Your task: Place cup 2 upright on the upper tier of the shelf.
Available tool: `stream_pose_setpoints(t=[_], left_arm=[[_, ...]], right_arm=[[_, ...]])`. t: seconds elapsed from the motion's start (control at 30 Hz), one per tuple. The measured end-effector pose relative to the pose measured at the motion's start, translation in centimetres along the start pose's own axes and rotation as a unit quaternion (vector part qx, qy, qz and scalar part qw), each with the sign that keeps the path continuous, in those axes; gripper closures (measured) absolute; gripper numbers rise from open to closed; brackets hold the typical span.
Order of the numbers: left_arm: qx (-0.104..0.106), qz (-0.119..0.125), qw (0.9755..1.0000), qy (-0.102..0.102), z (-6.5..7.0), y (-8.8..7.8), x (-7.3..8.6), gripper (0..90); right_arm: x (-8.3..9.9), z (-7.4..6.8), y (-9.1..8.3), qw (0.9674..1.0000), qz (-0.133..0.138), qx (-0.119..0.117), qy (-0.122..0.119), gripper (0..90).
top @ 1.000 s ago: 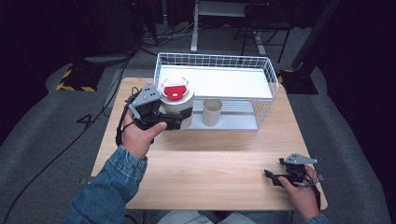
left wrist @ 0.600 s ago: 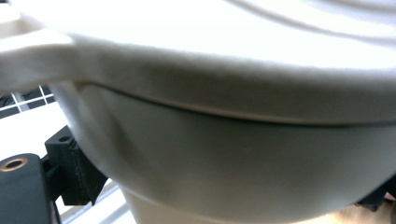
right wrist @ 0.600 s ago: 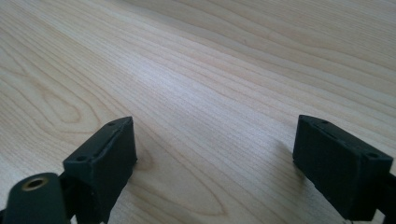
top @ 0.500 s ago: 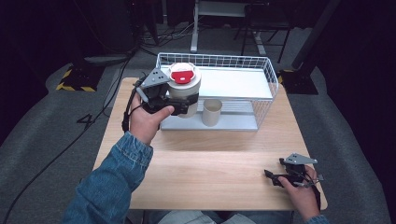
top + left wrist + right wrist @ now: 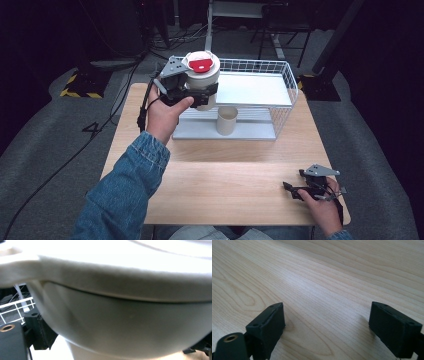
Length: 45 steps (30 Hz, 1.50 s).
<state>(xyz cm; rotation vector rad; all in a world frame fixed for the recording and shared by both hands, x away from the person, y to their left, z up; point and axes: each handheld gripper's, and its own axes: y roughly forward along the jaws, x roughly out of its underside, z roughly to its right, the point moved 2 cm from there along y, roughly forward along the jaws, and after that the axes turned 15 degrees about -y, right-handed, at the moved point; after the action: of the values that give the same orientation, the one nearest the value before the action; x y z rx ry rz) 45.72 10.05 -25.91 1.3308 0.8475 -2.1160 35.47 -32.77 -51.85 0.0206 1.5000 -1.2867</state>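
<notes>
A: Right, right gripper (image 5: 296, 191) first. State?

B: Resting low on the wooden table (image 5: 225, 180) at the near right corner, jaws spread wide with bare wood between them in the right gripper view (image 5: 327, 327). Nothing held.

A: And farther out?

B: Left gripper (image 5: 200, 94) is raised over the near left corner of the white wire basket (image 5: 280, 75). Its jaws are clamped on the sides of a white lidded cup (image 5: 202, 75), upright, with a red tab (image 5: 201, 64) on the lid. In the left gripper view the cup wall (image 5: 120, 322) sits right against the camera, a black jaw to either side.

A: Anything near it?

B: A small open beige cup (image 5: 226, 120) stands below and just right of the left gripper, on the basket's lower shelf. Held cup and beige cup are apart.
</notes>
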Motion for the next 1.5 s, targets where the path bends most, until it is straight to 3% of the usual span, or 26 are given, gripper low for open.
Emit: stream_pose_setpoints(t=[0.33, 0.57, 0.77, 0.97, 1.17, 1.5], left_arm=[[-0.013, 0.013, 0.9998, 0.0, 0.1, 2.5, -1.3, 8.7], [-0.025, 0.036, 0.999, 0.001, -0.8, 4.5, -1.9, 8.7], [-0.037, 0.024, 0.999, -0.002, -1.1, 5.8, -2.1, 8.7], [-0.045, 0.024, 0.9985, -0.02, -1.0, 8.0, -1.7, 8.8], [-0.049, 0.013, 0.9985, -0.021, -0.8, 9.9, -1.1, 8.7], [-0.061, 0.012, 0.9977, -0.027, -0.8, 11.3, -0.7, 8.7]], right_arm=[[0.0, 0.0, 0.0, 1.0, 0.0, 0.0, 0.0, 13.7], [0.0, 0.0, 0.0, 1.0, 0.0, 0.0, 0.0, 13.7], [0.0, 0.0, 0.0, 1.0, 0.0, 0.0, 0.0, 13.7], [0.0, 0.0, 0.0, 1.0, 0.001, 0.0, 0.001, 13.7], [0.0, 0.0, 0.0, 1.0, 0.001, 0.0, 0.001, 13.7], [0.0, 0.0, 0.0, 1.0, 0.002, 0.0, 0.0, 14.1]])
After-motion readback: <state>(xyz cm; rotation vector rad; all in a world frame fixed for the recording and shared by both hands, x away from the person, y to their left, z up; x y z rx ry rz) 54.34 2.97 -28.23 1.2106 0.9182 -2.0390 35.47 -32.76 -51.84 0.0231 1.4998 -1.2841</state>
